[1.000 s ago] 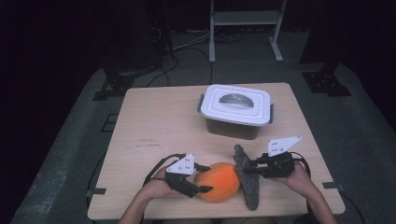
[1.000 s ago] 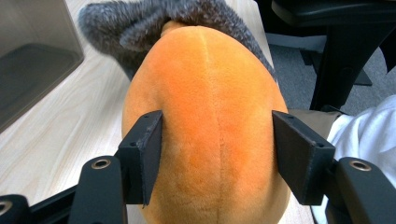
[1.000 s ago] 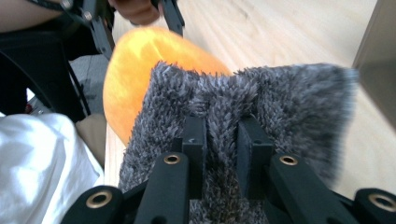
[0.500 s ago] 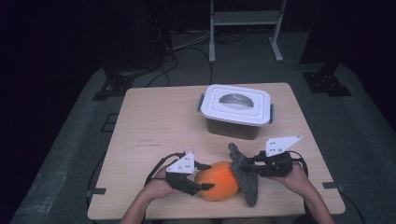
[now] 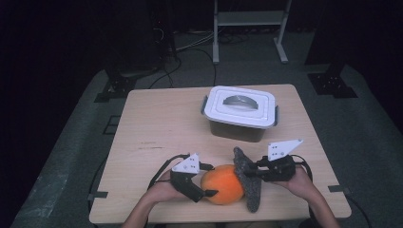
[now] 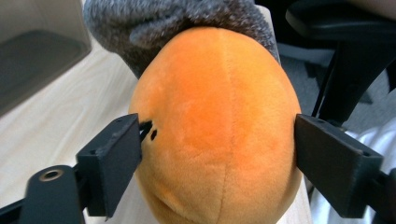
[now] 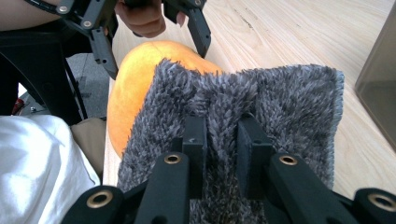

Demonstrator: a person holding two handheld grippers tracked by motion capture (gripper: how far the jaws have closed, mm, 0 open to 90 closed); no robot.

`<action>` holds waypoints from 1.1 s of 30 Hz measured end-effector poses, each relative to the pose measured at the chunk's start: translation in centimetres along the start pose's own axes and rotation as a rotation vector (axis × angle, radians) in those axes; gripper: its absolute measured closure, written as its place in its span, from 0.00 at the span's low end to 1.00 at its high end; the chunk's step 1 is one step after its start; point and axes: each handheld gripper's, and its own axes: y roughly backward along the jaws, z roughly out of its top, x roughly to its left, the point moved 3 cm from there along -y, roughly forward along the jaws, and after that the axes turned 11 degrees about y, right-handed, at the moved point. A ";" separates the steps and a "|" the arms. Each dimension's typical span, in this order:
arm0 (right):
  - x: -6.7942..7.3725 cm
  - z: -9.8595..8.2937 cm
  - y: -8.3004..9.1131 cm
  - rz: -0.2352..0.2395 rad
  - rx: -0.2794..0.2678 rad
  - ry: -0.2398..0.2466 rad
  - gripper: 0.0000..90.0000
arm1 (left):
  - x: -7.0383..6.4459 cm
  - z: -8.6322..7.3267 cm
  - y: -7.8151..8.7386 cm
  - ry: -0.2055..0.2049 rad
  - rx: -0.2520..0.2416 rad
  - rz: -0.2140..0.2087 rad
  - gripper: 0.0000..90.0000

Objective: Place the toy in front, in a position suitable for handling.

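Left gripper [image 5: 202, 183] clamps the orange plush ball [image 5: 222, 184] between its 2 jaws; right gripper [image 5: 253, 172] pinches the grey cloth [image 5: 249, 183] draped against that ball.

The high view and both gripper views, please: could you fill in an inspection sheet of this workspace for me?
Surface: light wooden table, bare apart from the items below.
Job's things: orange plush ball at the near edge; grey fuzzy cloth lies against its right side.
Clutter: lidded white-topped plastic box at the far side, apart from the rest.
Grippers: left tool has its jaws on both sides of the ball; right tool pinches a fold of the cloth.
Cables: black leads trail from both tools; more on the floor behind.
Surroundings: dark room, grey floor mat, white metal stand at the back.
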 end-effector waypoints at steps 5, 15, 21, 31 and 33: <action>0.3 1.8 0.8 -0.050 -0.056 0.045 0.84 | -0.6 0.9 1.0 -0.108 -0.048 0.066 0.48; 0.6 1.4 -1.1 -0.002 -0.014 0.046 0.84 | -0.9 1.0 1.0 -0.136 -0.051 0.068 0.44; 0.3 0.3 -0.5 -0.002 -0.005 0.020 0.84 | 0.0 0.4 0.5 -0.038 -0.031 0.054 0.20; 1.2 3.6 0.4 -0.052 -0.068 0.099 0.85 | -0.5 0.9 0.7 -0.073 -0.033 0.071 0.47; 1.6 3.8 -0.2 -0.045 -0.032 0.130 0.85 | -0.8 1.2 0.9 -0.091 -0.037 0.083 0.49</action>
